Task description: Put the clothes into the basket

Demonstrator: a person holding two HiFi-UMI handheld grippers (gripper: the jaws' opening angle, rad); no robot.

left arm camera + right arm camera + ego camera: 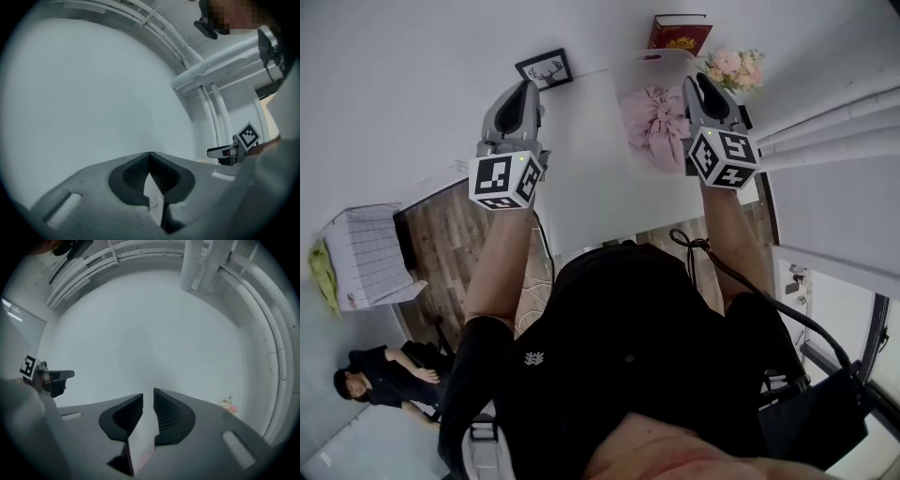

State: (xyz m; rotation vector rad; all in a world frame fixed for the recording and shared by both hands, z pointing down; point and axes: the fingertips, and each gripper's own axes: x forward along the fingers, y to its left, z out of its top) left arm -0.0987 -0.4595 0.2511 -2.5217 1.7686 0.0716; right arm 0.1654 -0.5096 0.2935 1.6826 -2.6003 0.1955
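A bundle of pink clothes (652, 122) lies in a white basket (667, 58) at the far end of the white table (581, 169). Both grippers are held up over the table and point at the bare wall. My left gripper (528, 86) is left of the basket; in the left gripper view its tips (149, 154) meet with nothing between them. My right gripper (699, 81) is at the basket's right side, in front of the clothes. Its jaws (148, 392) stand a narrow gap apart and hold nothing.
A framed deer picture (546, 68), a red book (680, 33) and pink flowers (733, 66) stand at the table's far edge. White pipes (825, 131) run along the right wall. A white box (366, 258) with a yellow-green cloth (321, 272) sits on the floor left, near a person (384, 375).
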